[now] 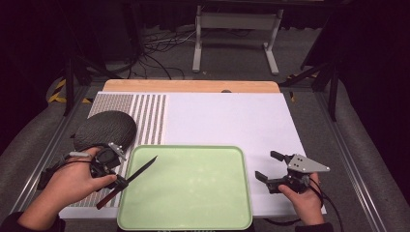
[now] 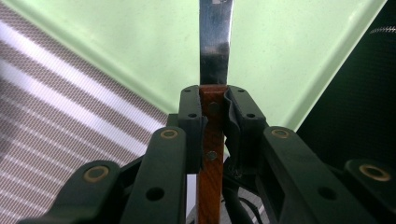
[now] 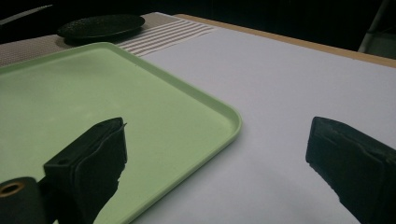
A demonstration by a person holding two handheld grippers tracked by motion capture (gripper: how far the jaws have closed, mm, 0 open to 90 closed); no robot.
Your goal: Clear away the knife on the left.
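The left gripper (image 1: pixel 119 182) clamps the wooden handle of a knife (image 2: pixel 215 60), whose blade juts over the near-left corner of the green tray (image 1: pixel 193 220). The right gripper (image 1: pixel 267 166) stands with its jaws wide apart and nothing between them, over the white board (image 1: pixel 232 116) just right of the tray. A dark oval plate (image 1: pixel 105 128) lies on the striped mat (image 1: pixel 150 116) beyond the left hand (image 1: pixel 67 186).
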